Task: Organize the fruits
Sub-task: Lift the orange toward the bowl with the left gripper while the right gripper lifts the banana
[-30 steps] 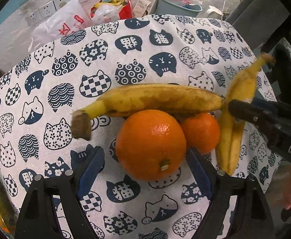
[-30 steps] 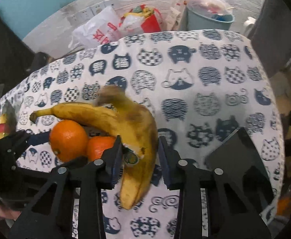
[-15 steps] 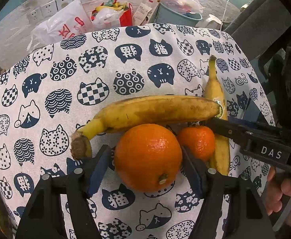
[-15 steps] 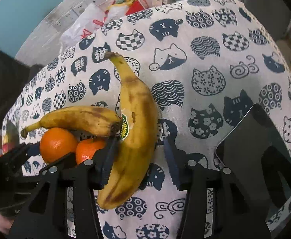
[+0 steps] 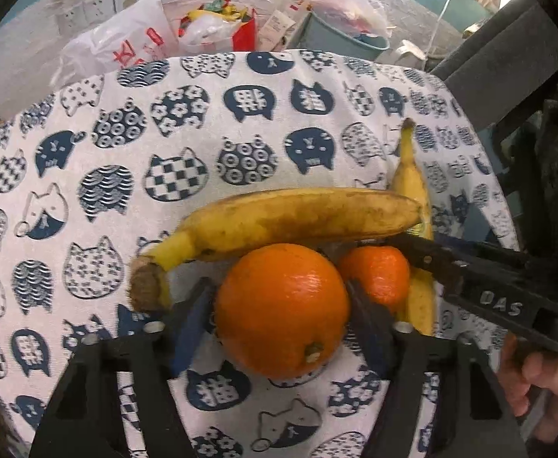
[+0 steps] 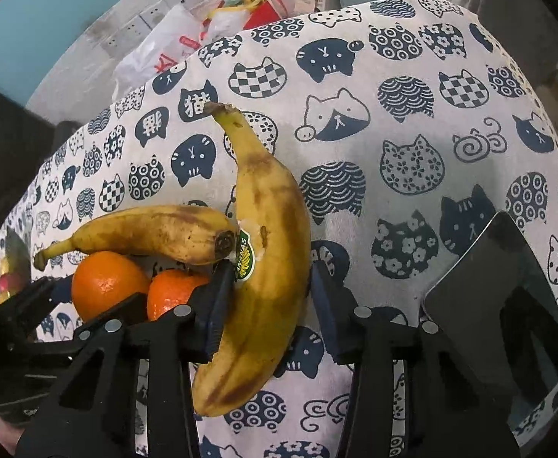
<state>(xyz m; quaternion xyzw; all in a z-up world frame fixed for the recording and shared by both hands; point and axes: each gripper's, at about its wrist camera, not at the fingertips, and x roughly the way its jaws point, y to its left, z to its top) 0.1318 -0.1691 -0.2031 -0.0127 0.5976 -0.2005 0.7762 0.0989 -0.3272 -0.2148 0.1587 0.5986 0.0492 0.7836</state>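
On the cat-print cloth, a large orange (image 5: pixel 282 309) sits between the fingers of my left gripper (image 5: pixel 280 313), whose pads touch both its sides. A spotted banana (image 5: pixel 279 221) lies across just behind it, with a small mandarin (image 5: pixel 376 273) to the right. In the right wrist view, a stickered banana (image 6: pixel 267 267) lies on the cloth between the fingers of my right gripper (image 6: pixel 269 297); the left pad touches it and the right pad stands clear. The orange (image 6: pixel 107 286), mandarin (image 6: pixel 172 292) and spotted banana (image 6: pixel 153 234) lie to its left.
A dark tablet (image 6: pixel 496 305) lies at the table's right edge. Beyond the far edge are plastic bags (image 5: pixel 126 45), a red bag (image 5: pixel 240 34) and a grey bin (image 5: pixel 340 34) against the wall. A dark chair (image 5: pixel 507 61) stands at the right.
The right gripper has swung the stickered banana round and set it on the cloth, its jaws opening. The left gripper has closed in on the large orange.
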